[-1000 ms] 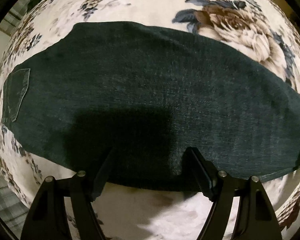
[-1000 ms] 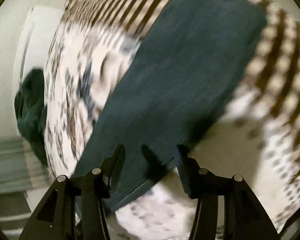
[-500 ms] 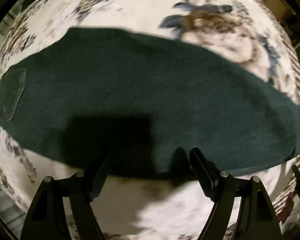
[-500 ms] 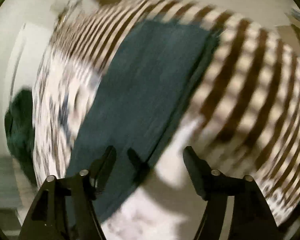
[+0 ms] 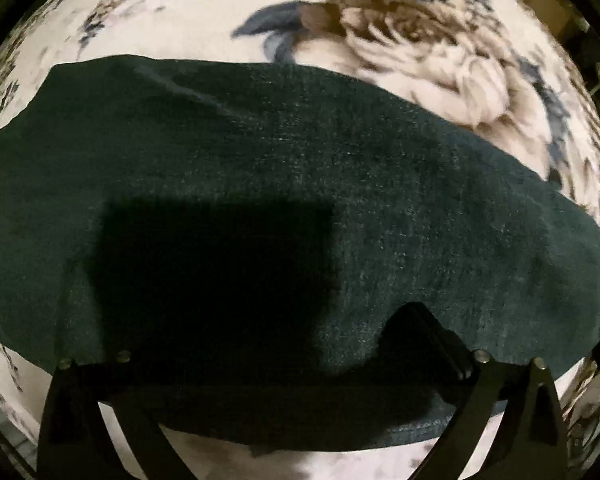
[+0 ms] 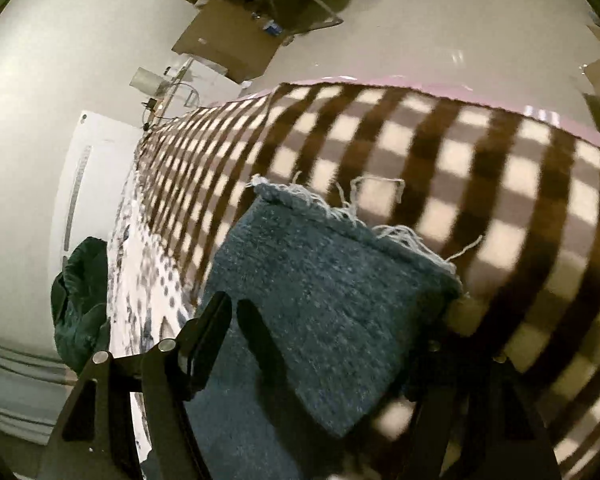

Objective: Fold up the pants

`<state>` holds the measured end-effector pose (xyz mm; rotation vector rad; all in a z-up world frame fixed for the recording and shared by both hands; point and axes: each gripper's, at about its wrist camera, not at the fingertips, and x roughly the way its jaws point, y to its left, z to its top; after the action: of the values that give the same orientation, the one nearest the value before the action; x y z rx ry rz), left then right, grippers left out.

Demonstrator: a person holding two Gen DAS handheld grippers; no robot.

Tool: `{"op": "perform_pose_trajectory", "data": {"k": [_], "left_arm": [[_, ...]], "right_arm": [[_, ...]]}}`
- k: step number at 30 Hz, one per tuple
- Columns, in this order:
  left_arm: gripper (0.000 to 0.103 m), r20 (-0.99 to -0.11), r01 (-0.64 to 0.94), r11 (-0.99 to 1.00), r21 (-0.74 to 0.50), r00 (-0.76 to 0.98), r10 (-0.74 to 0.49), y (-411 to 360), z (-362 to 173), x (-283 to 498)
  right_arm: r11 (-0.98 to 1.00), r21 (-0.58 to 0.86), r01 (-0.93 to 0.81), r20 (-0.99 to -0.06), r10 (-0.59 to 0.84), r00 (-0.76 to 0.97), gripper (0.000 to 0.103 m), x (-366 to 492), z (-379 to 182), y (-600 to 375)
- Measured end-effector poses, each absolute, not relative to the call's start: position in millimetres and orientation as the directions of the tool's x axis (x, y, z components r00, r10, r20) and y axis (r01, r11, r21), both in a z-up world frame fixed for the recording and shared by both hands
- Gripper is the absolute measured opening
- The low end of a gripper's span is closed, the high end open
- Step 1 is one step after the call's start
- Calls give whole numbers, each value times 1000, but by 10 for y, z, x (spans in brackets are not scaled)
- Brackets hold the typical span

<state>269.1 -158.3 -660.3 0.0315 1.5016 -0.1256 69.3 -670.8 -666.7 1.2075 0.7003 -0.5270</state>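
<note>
Bed covered w/ floral blanket [image 5: 204, 16], brown-checked blanket [image 6: 480, 168] at far end; pale floor [image 6: 440, 24] beyond. Dark denim pants [image 5: 300, 168] laid flat across floral blanket, near edge draped over left gripper [image 5: 276, 344]; its jaws spread wide, grip on cloth not discernible. Right gripper [image 6: 324, 332] jaws wide apart, frayed pant-leg hem [image 6: 340, 216] lying between fingers, nothing clamped. Dark green garment [image 6: 80, 300] seen at bedside.

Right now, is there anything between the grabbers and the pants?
Nothing visible. The left gripper has its fingers spread right over the near edge of the dark pants, which lie on the flowered blanket. The right gripper straddles the frayed hem with nothing in the gap but cloth.
</note>
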Motion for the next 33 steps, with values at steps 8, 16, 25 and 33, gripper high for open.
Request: {"op": "perform_pose_trajectory", "data": {"k": [8, 16, 25, 33], "left_arm": [[103, -998, 85, 996, -18, 54, -23, -1625, -6670, 2773], [103, -982, 95, 995, 40, 188, 21, -1696, -6229, 2654], [103, -959, 73, 997, 33, 283, 11, -1230, -5488, 2641], [103, -953, -31, 999, 10, 302, 19, -269, -5275, 2590]], "right_arm": [[354, 607, 712, -761, 0, 649, 13, 1046, -6576, -6511], [470, 552, 688, -765, -43, 643, 9, 1182, -5900, -6132], [631, 498, 595, -763, -6, 646, 9, 1481, -5156, -5059], [778, 444, 446, -778, 87, 622, 8, 1919, -4985, -3609]]}}
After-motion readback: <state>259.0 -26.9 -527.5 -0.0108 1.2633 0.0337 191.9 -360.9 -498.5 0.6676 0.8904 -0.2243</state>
